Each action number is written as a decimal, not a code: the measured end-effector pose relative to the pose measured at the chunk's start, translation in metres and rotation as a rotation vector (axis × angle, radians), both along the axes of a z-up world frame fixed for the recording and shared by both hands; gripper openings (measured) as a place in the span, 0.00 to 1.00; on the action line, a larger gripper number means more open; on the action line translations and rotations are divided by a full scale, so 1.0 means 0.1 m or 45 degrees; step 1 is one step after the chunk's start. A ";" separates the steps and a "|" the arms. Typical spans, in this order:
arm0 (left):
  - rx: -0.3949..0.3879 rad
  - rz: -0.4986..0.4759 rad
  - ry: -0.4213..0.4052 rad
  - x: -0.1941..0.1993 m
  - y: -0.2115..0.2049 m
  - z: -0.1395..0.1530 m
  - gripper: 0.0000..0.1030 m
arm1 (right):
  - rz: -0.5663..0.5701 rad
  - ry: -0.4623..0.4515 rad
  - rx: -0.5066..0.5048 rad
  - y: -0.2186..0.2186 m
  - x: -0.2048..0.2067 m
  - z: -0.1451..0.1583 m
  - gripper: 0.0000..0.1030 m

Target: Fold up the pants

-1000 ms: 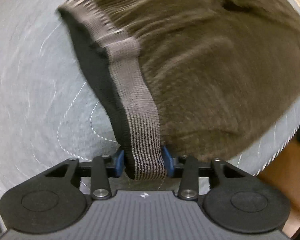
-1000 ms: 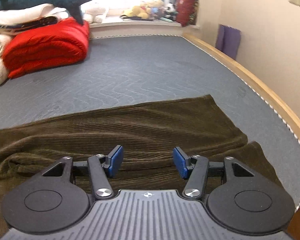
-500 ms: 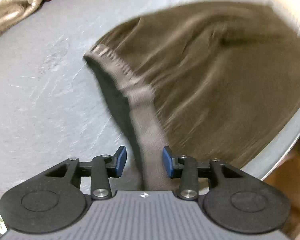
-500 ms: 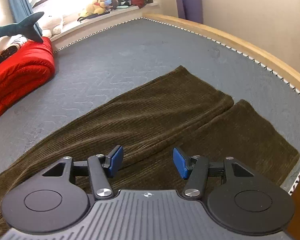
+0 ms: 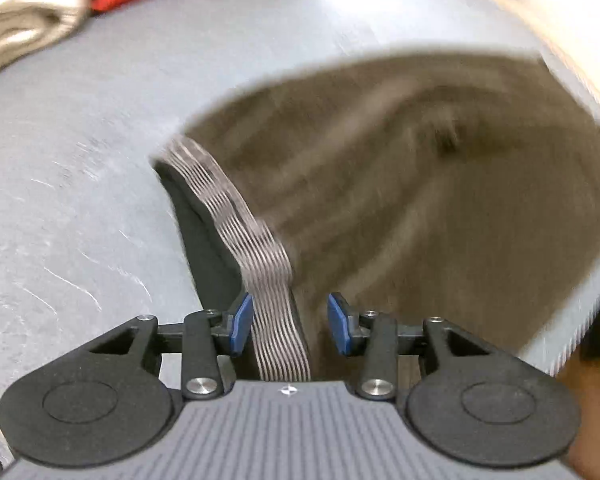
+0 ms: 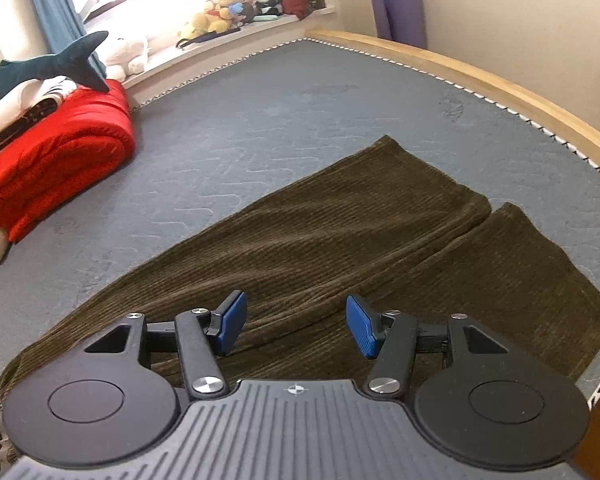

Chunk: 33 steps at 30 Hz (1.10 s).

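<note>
The bed [image 6: 340, 100] carries the brown pants [image 6: 340, 240], spread flat with the two legs side by side, ready for folding. The left gripper [image 5: 288, 324] has its jaws opening around the striped waistband [image 5: 260, 264], which hangs between them without being pressed. The right gripper [image 6: 296, 326] hovers spread and empty above the legs.

I see brown corduroy pants [image 6: 340, 248] flat on the grey mattress [image 6: 260, 120], legs side by side toward its edge, striped grey waistband [image 5: 260, 260] lifted.
</note>
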<state>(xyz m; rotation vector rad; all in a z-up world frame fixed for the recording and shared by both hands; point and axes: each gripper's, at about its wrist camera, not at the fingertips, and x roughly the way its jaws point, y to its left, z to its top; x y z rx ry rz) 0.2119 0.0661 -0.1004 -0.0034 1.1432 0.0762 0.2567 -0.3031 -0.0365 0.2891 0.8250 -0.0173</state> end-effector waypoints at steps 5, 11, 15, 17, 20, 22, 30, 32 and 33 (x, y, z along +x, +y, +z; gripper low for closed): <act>0.057 0.123 -0.237 0.24 -0.04 0.19 0.47 | 0.063 0.001 0.004 0.11 0.04 0.00 0.56; 0.156 0.222 -0.250 0.54 -0.08 0.28 0.66 | 0.091 0.000 0.037 0.23 0.11 0.01 0.56; 0.169 0.230 -0.173 0.97 -0.01 0.28 0.60 | 0.097 -0.006 0.079 0.26 0.17 0.03 0.56; 0.188 0.262 -0.179 1.18 0.04 0.25 0.50 | 0.119 -0.012 0.078 0.29 0.20 0.04 0.56; 0.214 0.321 -0.272 1.33 0.14 0.12 0.44 | 0.148 -0.024 0.053 0.32 0.22 0.05 0.56; 0.208 0.334 -0.258 1.40 0.21 -0.10 0.41 | 0.166 -0.021 0.039 0.34 0.24 0.05 0.56; 0.216 0.265 -0.263 1.75 0.36 -0.45 0.62 | 0.204 -0.002 0.013 0.35 0.34 0.02 0.56; 0.214 0.259 -0.268 1.80 0.36 -0.51 0.65 | 0.216 0.009 -0.002 0.36 0.37 0.00 0.56; 0.203 0.245 -0.257 1.84 0.37 -0.56 0.65 | 0.219 0.015 -0.011 0.36 0.39 -0.01 0.56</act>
